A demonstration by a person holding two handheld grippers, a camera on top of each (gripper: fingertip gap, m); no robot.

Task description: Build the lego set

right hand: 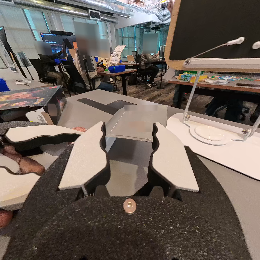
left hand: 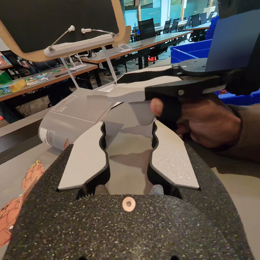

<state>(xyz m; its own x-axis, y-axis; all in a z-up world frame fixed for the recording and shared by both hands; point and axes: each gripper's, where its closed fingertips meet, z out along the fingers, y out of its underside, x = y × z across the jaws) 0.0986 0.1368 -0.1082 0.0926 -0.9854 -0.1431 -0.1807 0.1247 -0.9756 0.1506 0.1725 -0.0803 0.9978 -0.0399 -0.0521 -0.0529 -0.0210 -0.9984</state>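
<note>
Left wrist view: grippers wide beside a curled booklet

The left gripper [left hand: 128, 126] gapes empty over the grey table [left hand: 126, 159]. The right gripper [right hand: 128, 126] is equally wide, with the grey booklet [right hand: 135, 121] arching just beyond its tips. The booklet looks light, floppy and slick; its lifted edge seems the best place to hold.

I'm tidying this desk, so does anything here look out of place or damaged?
The grey booklet is not lying flat: its pages arch up off the grey table in a hump, right in front of both open grippers. The dark printed box on the left lies with a flap open. Nothing looks spilled.
</note>
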